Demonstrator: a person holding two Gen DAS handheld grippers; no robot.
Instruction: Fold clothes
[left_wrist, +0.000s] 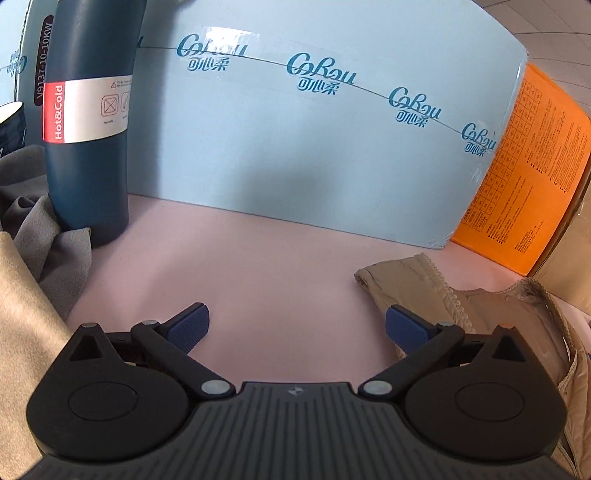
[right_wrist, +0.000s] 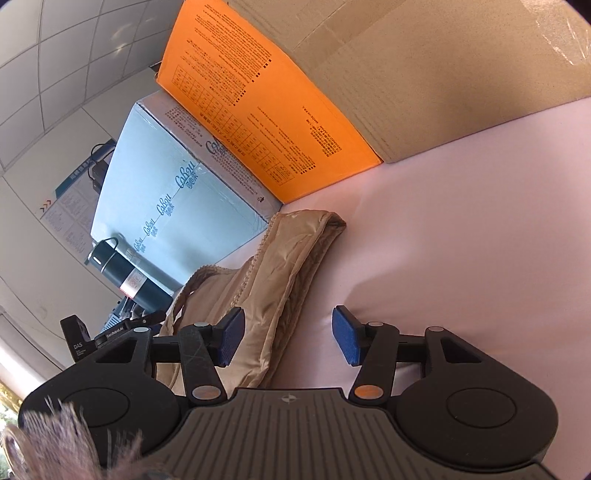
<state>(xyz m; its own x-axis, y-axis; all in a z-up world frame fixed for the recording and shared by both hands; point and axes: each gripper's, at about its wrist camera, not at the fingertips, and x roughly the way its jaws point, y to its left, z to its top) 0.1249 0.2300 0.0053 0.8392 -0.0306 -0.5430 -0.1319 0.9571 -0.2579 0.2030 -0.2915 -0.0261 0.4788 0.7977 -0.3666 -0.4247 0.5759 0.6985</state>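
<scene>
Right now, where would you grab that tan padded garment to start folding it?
Probably its far folded end, by the orange box. That end lies flat on the pink surface with open room on its right, so the open right gripper could slide in low from there.

Storeroom-like workspace: stacked cartons (left_wrist: 332, 147), tiled wall (right_wrist: 55, 55), wall notice (right_wrist: 70, 206).

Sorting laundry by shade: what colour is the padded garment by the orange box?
Beige-tan padded garment, with a slight sheen; clearest in the right wrist view.
</scene>
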